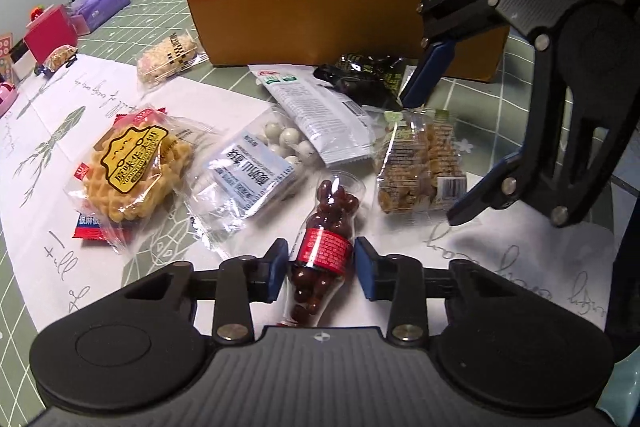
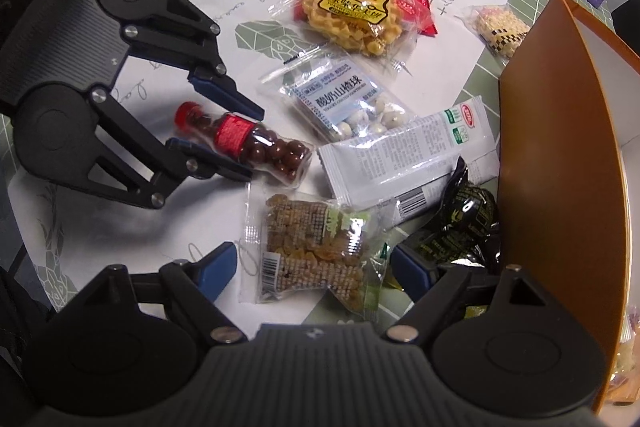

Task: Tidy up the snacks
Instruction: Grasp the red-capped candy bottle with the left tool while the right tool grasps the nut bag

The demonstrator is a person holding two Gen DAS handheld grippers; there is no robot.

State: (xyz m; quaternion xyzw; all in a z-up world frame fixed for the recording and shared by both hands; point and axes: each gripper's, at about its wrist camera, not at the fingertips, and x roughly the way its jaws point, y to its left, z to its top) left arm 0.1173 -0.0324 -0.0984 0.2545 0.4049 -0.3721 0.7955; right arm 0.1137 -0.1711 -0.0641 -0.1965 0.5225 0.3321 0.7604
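Orange cardboard box [image 1: 320, 7] stands open-topped at the far side of the surface [image 1: 160, 3]; I take it as my reference for all positions.

Task item: a small clear bottle [image 1: 326, 247] of dark brown sweets with a red label and red cap. It lies on its side on the white printed cloth, well out from the box front, the farthest item from the box in the cluster.

Left hand-held gripper [image 1: 322, 267]: jaws partly spread, astride the bottle at its label. One pad sits against the label; a sliver of gap shows at the other. I do not see the bottle clamped, and it rests on the cloth.

Right hand-held gripper [image 2: 314, 275]: jaws spread wide, pinching nothing. It hangs over a clear packet of golden grain bars [image 2: 316, 251], which lies between the fingers and nearer the box than the bottle.

Other items noted:
- Black wrapped snack [image 1: 368, 75], touching or nearly touching the box front.
- White sachet [image 1: 320, 115], just out from the box, partly overlapping the black snack.
- Packet of white coated balls [image 1: 256, 167], next out from the sachet.
- Waffle packet [image 1: 132, 171], well away from the box.
- Puffed-rice bar [image 1: 168, 59], just beside the box's corner.
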